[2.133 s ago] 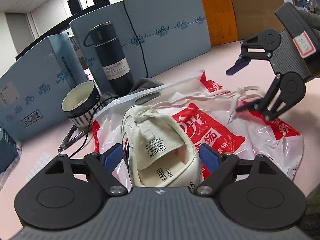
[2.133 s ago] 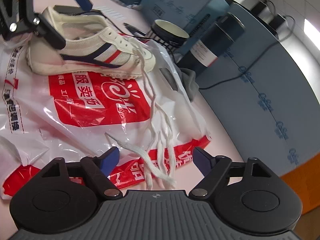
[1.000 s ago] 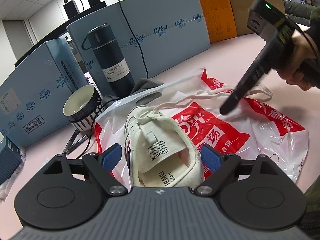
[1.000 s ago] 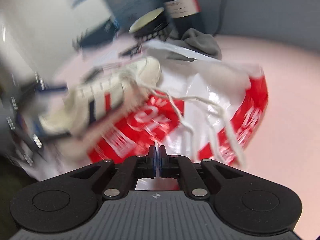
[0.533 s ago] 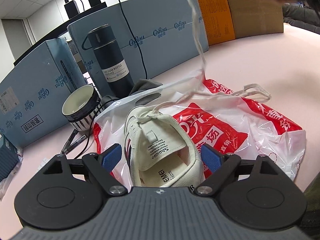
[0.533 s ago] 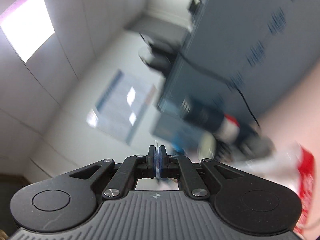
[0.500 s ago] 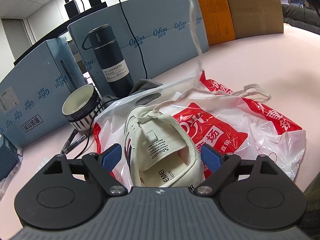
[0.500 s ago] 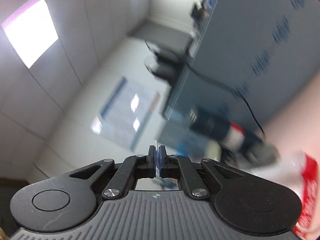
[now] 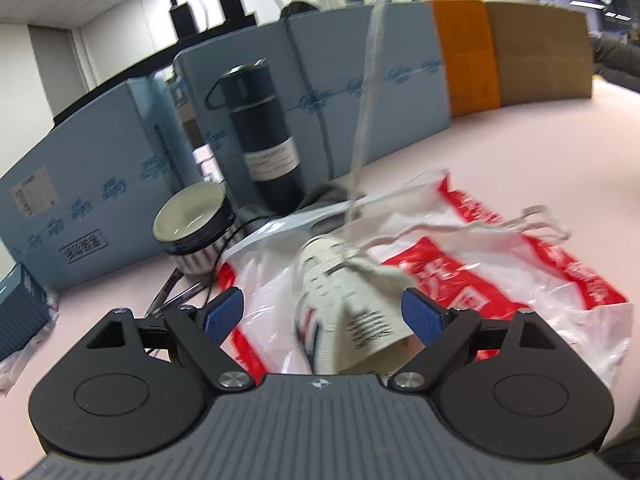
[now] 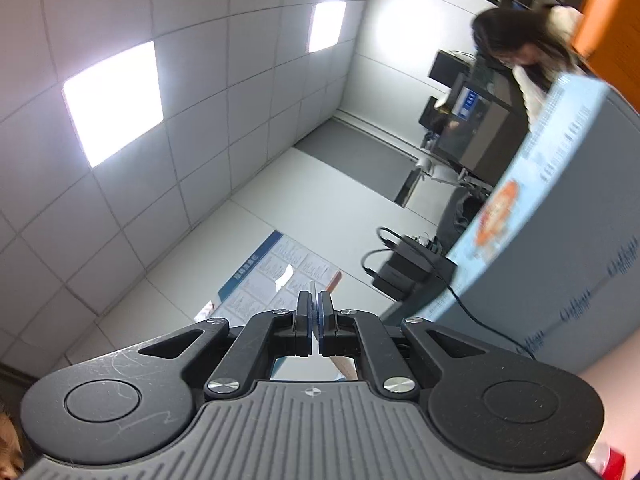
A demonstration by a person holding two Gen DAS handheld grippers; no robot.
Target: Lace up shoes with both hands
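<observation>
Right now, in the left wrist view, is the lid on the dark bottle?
Yes, the dark bottle stands upright behind the shoe with its lid on top.

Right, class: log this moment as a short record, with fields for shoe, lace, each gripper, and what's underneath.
shoe: white shoe, heel between the open fingers of the left gripper, tilted
lace: one lace runs taut, straight up out of view
right gripper: right gripper shut on a thin white strip, probably the lace, pointing at the ceiling
underneath: red-and-white bag on the pink table
</observation>
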